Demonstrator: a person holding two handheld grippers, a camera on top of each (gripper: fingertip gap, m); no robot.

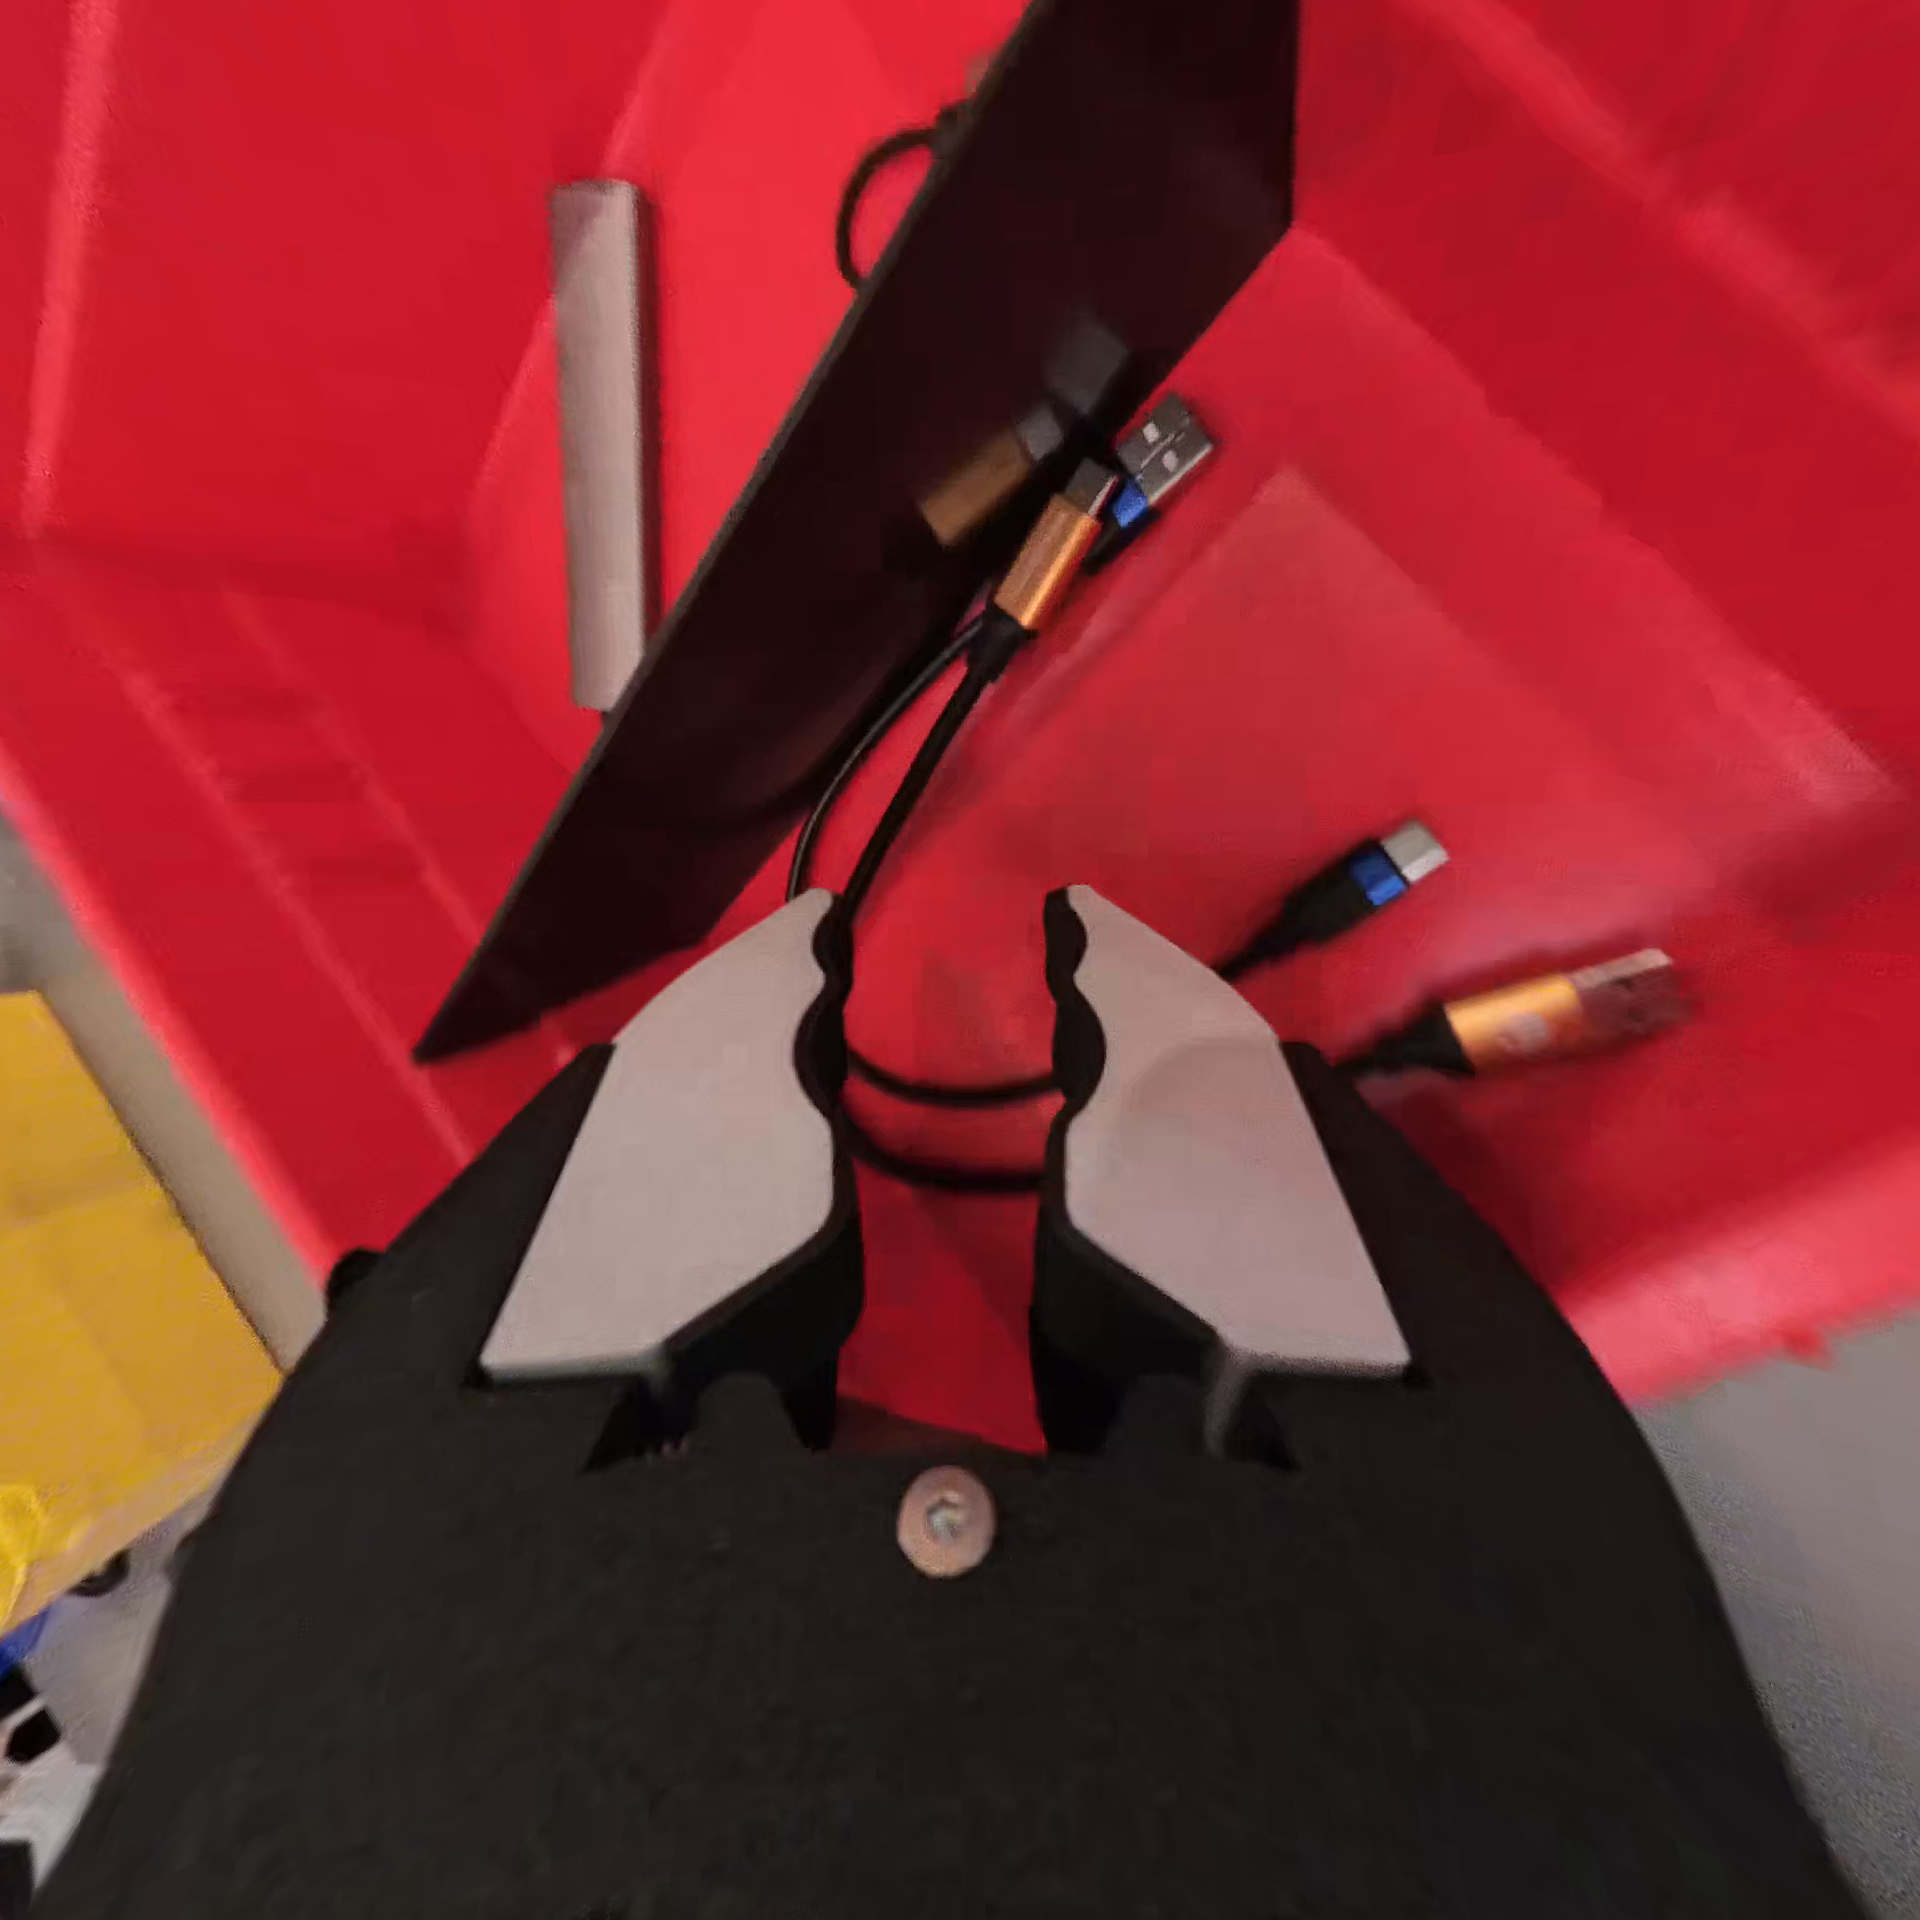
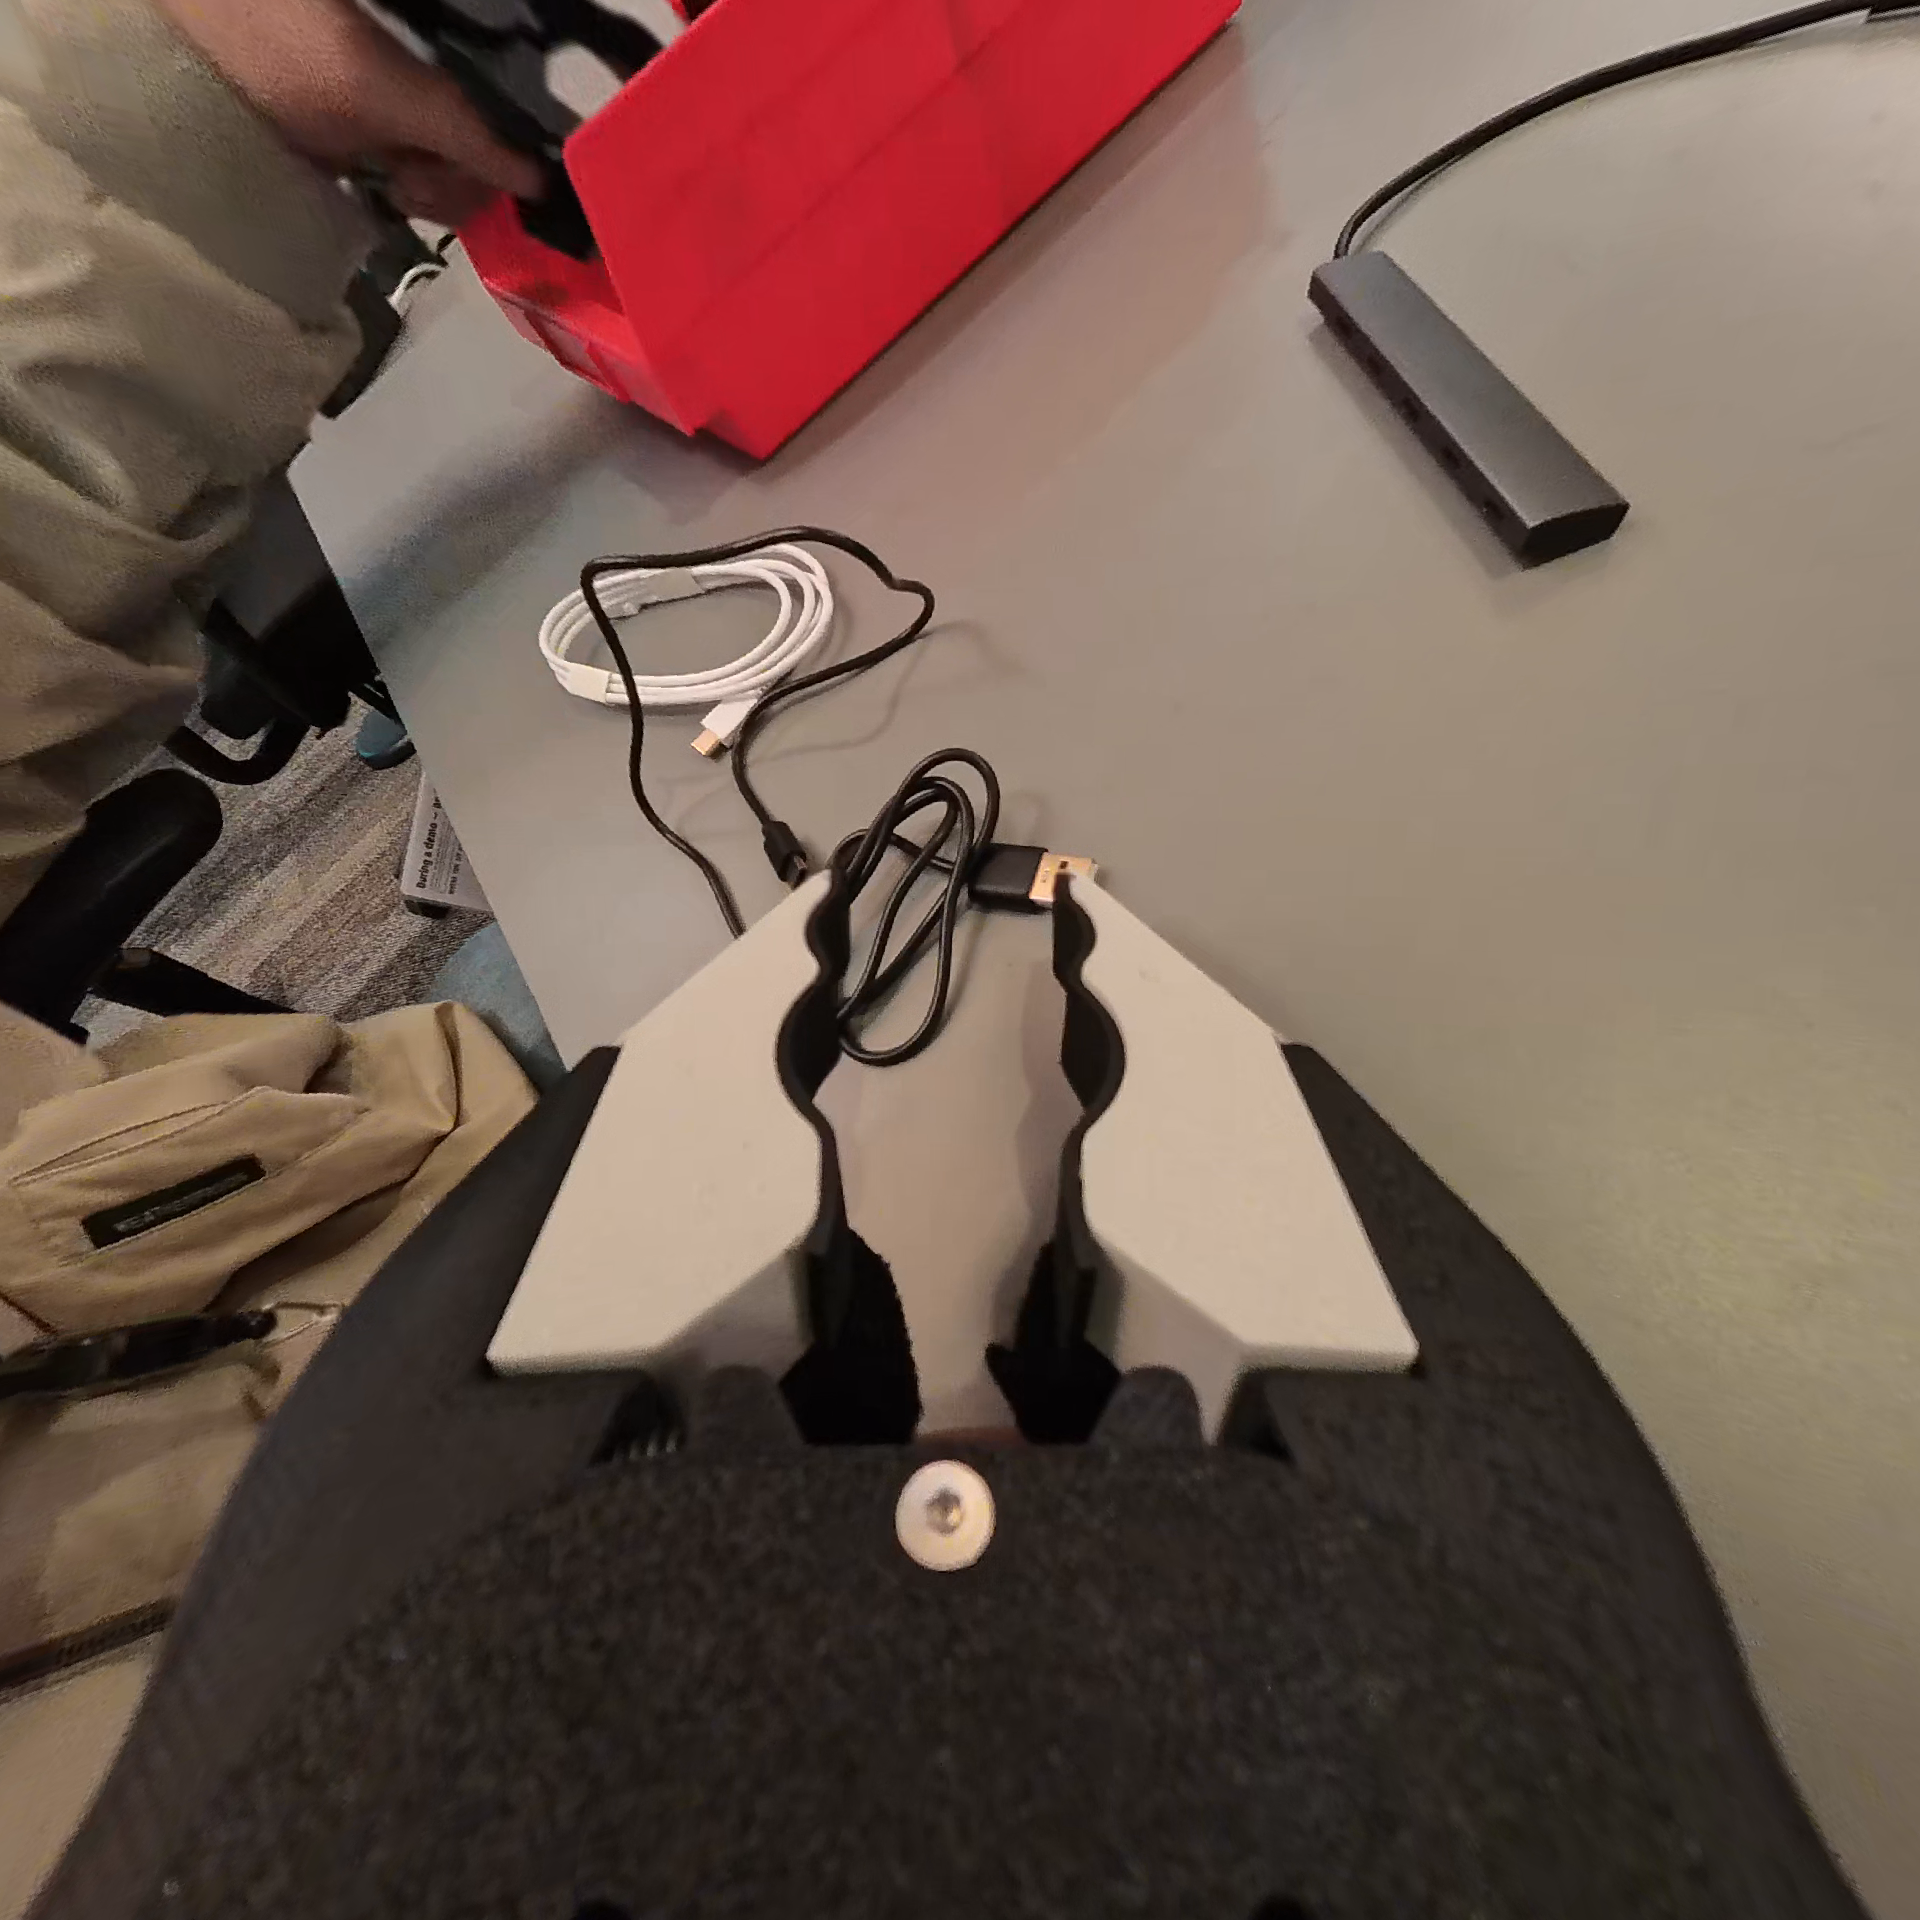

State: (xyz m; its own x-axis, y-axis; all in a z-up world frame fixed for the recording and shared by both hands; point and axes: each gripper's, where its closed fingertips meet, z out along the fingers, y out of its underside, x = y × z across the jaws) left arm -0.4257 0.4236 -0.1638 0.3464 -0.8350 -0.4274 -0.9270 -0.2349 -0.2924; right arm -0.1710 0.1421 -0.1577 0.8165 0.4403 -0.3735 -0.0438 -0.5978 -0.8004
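Note:
My left gripper (image 1: 951,914) is open inside a red bin (image 1: 1455,623). A thin black cable (image 1: 883,821) runs up between its jaws, against the left finger. The cable leads to an orange plug (image 1: 1044,561) beside a blue-collared USB plug (image 1: 1164,457), both at the edge of a black divider plate (image 1: 935,416). My right gripper (image 2: 951,888) is open low over a grey table (image 2: 1351,935). A looped black cable (image 2: 914,935) lies between its fingertips. That cable's USB plug (image 2: 1029,878) touches the right fingertip.
More plugs lie in the bin: a blue one (image 1: 1382,873) and an orange one (image 1: 1558,1013); a grey bar (image 1: 603,436) lies farther in. A yellow bin (image 1: 104,1247) stands to the left. On the table are a white coiled cable (image 2: 686,644), a dark USB hub (image 2: 1465,410) and the red bin (image 2: 852,208). The tips of one gripper are about 40 cm away from the tips of the other.

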